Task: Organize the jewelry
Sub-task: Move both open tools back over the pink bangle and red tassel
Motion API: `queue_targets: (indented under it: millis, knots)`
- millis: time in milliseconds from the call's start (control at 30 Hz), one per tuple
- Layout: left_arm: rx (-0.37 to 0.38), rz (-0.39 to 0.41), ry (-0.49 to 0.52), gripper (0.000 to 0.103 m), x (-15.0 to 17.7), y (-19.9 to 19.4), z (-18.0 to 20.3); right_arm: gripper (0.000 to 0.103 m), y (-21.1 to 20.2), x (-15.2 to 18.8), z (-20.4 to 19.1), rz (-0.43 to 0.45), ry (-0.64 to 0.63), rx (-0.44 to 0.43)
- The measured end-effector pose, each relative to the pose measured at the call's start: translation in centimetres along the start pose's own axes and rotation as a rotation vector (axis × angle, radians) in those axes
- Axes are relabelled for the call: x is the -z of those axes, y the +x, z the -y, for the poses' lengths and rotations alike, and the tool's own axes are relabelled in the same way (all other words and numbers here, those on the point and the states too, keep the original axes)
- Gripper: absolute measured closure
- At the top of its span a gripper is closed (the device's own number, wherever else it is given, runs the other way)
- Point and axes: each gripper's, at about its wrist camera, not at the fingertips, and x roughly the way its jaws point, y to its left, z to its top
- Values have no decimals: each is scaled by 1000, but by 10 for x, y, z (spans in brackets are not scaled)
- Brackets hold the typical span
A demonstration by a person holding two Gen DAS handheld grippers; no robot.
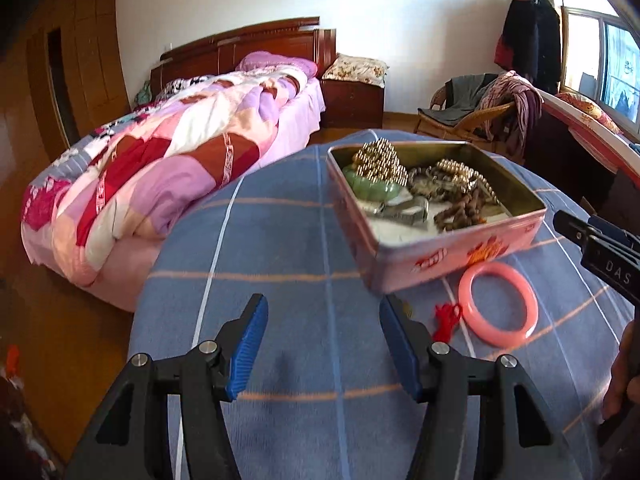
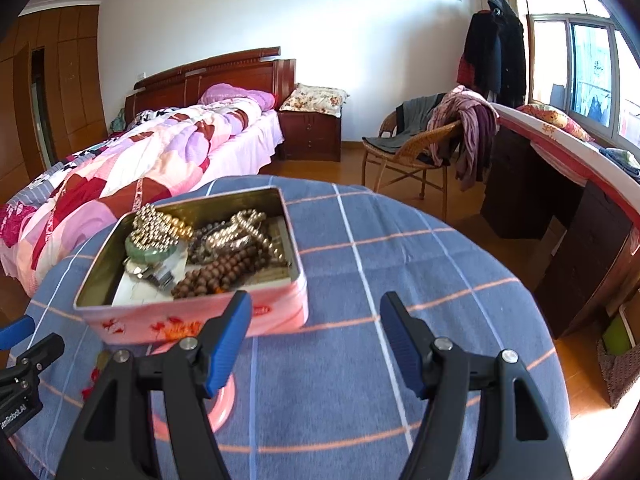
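Note:
An open pink tin (image 1: 452,254) (image 2: 280,308) stands on the blue checked cloth and holds gold beads (image 1: 380,160), a green bangle (image 1: 370,192), brown beads (image 2: 216,276) and a metal watch. A pink bangle (image 1: 498,304) with a red tassel (image 1: 446,322) lies on the cloth just in front of the tin. My left gripper (image 1: 324,312) hovers open and empty to the left of the bangle. My right gripper (image 2: 316,312) is open and empty at the tin's near right corner, and its left arm covers most of the bangle (image 2: 222,404).
The cloth-covered round table (image 2: 400,360) drops off to wooden floor on all sides. A bed (image 1: 160,168) lies at the left, a wicker chair (image 2: 408,152) with clothes stands behind, and a dark desk (image 2: 560,200) runs under the window at right.

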Motion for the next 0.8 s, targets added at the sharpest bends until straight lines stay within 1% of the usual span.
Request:
queue_targets:
  millis: [100,167,267,400,467,567,600,667,700,733,767,800]
  knots:
    - [18,-1,7,45,3,-4,2,33,-3,8,-1,-22,4,4]
    - [18,0,37,45,4,-6,8,33,-6,10,-1,-40,13,-4]
    - [14,-21,80,45,7,-5,18,33,-11,13,-1,-53,16,-9]
    - [82,-40,96,45,7,-6,32,35,-14,15,-4,-63,3,-23]
    - [106,-51,121,45,5,-4,42,36,-13,16,-7,-73,-6,-25]
    - [59,-82,163,45,5,8,55,36,-14,18,-9,-75,-8,-30]
    - [52,-107,166,45,6,14,57,36,-15,18,-9,-74,-9,-30]
    - [63,-160,153,45,7,24,58,36,-15,19,-9,-80,-10,-35]
    - [80,-158,139,53,6,24,57,36,-14,18,-10,-83,-10,-36]
    - [114,-165,125,74,5,23,55,36,-13,18,-10,-86,-9,-38]
    - [138,-167,113,81,5,23,53,36,-13,18,-10,-90,-8,-38]
    - [135,-167,101,87,5,23,50,36,-12,18,-10,-94,-9,-39]
